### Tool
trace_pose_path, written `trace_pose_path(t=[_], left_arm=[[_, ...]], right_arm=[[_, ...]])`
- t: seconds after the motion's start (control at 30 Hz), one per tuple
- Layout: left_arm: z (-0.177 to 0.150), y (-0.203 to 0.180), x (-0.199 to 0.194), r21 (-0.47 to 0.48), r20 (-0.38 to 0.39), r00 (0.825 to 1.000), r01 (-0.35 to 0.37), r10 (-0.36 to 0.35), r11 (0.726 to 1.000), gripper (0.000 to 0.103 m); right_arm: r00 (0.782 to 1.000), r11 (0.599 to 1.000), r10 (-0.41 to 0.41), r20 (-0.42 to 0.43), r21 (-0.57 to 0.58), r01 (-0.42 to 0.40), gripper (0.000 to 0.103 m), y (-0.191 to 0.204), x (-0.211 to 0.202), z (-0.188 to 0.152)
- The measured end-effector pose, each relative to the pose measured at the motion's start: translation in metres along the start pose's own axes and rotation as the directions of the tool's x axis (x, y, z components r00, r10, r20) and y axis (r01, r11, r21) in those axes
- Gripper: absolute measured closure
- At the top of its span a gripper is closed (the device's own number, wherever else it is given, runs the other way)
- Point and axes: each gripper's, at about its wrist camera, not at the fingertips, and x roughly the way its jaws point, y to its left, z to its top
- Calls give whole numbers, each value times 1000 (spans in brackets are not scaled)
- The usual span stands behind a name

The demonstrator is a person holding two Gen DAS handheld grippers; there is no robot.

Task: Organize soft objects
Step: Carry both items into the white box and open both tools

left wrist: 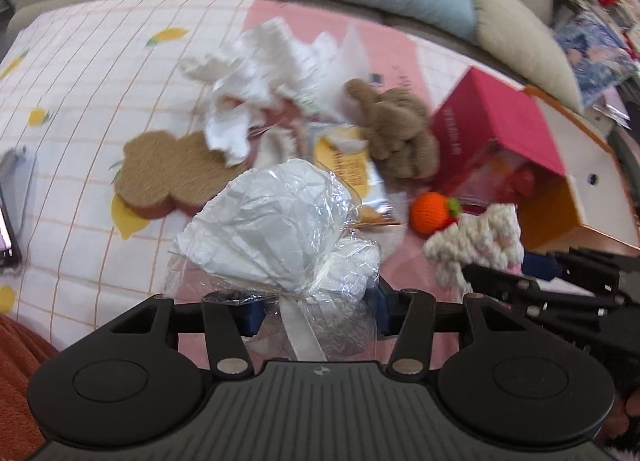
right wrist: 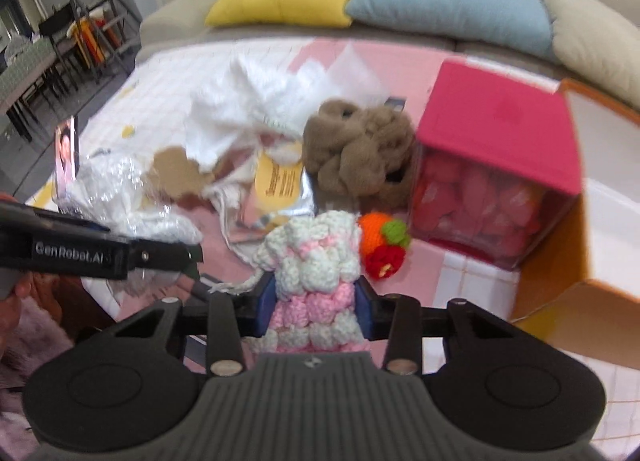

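With the left gripper point(left wrist: 316, 311) pinching a cellophane-wrapped bundle point(left wrist: 280, 237) and the right gripper point(right wrist: 316, 301) clamping a pink-and-white knitted piece point(right wrist: 316, 261) above the blanket point(left wrist: 80, 73), both should probably lift clear before crossing toward the open box point(right wrist: 576, 229) at its right edge.

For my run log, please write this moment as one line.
left gripper: shut on wrapped bundle | right gripper: shut on knitted piece | both over bed sheet
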Motion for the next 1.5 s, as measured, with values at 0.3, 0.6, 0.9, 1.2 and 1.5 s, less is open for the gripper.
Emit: trace_pose_path(t=[0.3, 0.6, 0.9, 1.2, 1.5], left_arm=[[21, -60, -35, 204, 73, 992, 90, -107, 975, 45], [56, -152, -32, 444, 54, 962, 218, -269, 869, 45], [82, -245, 2, 603, -71, 949, 285, -306, 745, 45], [90, -305, 72, 699, -267, 956, 278, -120, 659, 45], [95, -332, 131, 728, -363, 930, 246, 56, 640, 44]], right_arm=[[988, 986, -85, 128, 152, 65, 62, -43, -73, 11], [967, 919, -165, 195, 387, 79, 62, -121, -125, 19], [950, 854, -242, 197, 507, 113, 62, -187, -141, 20], [975, 829, -214, 62, 540, 147, 61, -245, -98, 17], [991, 824, -113, -75, 550, 136, 59, -281, -49, 7]])
